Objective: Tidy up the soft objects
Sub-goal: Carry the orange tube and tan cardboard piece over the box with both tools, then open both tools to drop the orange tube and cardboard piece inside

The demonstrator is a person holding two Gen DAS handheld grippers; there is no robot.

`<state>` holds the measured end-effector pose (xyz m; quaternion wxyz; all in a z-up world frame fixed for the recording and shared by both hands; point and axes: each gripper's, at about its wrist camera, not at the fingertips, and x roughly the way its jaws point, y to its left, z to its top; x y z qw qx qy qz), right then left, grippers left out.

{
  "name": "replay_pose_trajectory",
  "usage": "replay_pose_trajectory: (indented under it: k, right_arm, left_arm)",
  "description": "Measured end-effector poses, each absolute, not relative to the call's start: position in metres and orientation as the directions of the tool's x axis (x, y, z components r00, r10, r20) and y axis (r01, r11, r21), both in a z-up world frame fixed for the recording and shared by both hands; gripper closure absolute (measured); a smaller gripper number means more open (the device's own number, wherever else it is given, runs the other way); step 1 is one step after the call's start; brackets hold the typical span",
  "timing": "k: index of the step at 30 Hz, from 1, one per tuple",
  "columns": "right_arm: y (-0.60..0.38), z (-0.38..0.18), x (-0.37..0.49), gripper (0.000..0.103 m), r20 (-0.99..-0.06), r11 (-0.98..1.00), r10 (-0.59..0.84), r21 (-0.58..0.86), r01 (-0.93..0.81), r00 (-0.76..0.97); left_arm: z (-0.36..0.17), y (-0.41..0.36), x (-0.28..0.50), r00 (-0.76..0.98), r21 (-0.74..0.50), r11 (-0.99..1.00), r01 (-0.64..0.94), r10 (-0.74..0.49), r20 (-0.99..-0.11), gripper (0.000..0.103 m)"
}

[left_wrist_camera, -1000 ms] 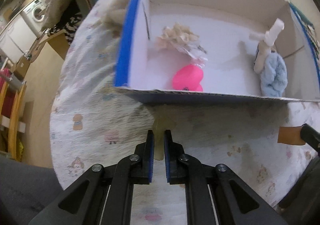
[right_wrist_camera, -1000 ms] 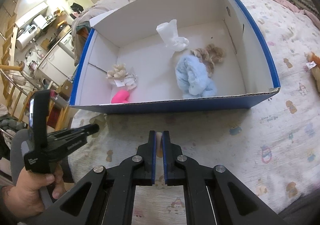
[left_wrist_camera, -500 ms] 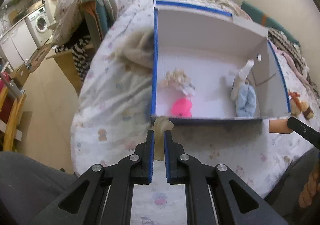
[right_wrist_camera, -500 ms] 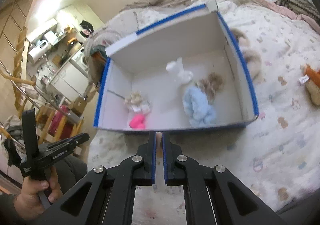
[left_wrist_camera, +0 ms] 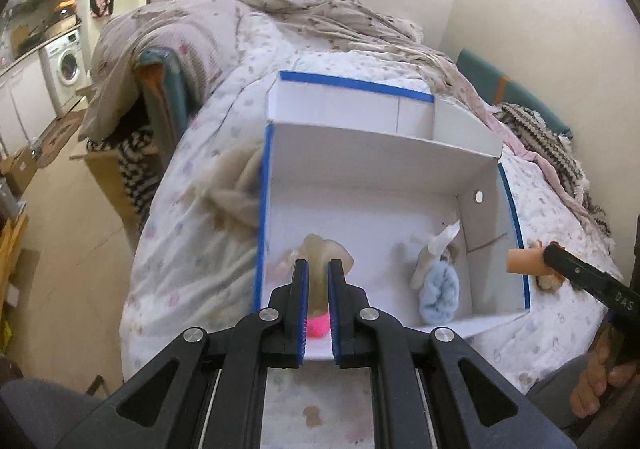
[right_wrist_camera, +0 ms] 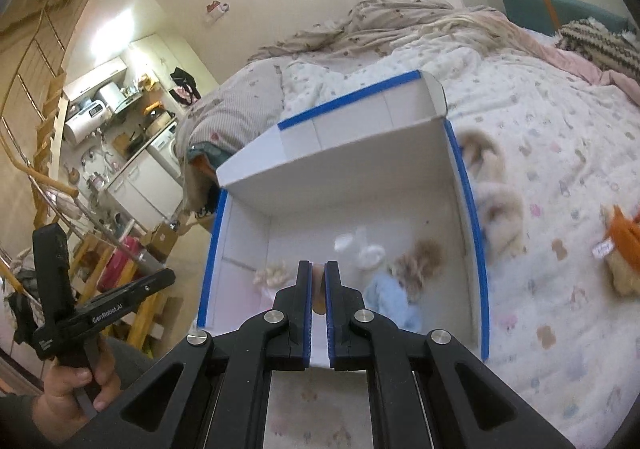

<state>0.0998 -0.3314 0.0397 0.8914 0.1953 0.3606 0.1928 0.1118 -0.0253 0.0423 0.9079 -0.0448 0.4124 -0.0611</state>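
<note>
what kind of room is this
Most likely a small studio flat or bedroom: the box sits on a bed with a printed quilt and rumpled blanket, while a washing machine and kitchen counter stand just beyond.

We see the box [left_wrist_camera: 400,153] on the bed [left_wrist_camera: 188,257] — soft toys [left_wrist_camera: 439,291] inside, a fluffy garment [left_wrist_camera: 236,189] just left.

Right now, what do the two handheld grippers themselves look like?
Both match: the left gripper and right gripper have matte black scissor-style linkages with silver pivot bolts, and blue pads lining the fingers. White "GenRobot.AI" lettering marks the left one's side. Bare hands, no cables visible.
</note>
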Motion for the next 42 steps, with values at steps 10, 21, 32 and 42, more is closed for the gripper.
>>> replay_pose_trajectory:
  k: [10, 21, 32, 42]
  right_arm:
    - [-0.325, -0.001, 0.136, 0.095, -0.592, 0.843, 0.502, 0.497, -0.204, 0.631]
    - [-0.325, -0.035, 0.135, 0.095, -0.636, 0.854, 0.487, 0.491, -0.173, 0.599]
    - [-0.315, -0.043, 0.139, 0.095, -0.668, 0.874, 0.462, 0.454, -0.172, 0.583]
    - [-0.304, -0.043, 0.138, 0.095, -0.691, 0.895, 0.434, 0.401, -0.194, 0.578]
  left_arm:
    - [0.012, -0.068, 0.157, 0.605, -0.075, 0.994, 0.078, -0.107, -0.789, 0.094]
    - [-0.044, -0.087, 0.182, 0.497, -0.012, 0.997, 0.072, -0.046, -0.866, 0.093]
    - [-0.060, -0.095, 0.196, 0.476, 0.028, 0.998, 0.051, 0.000, -0.880, 0.093]
    - [-0.067, -0.093, 0.197, 0.464, 0.044, 0.998, 0.044, 0.018, -0.885, 0.089]
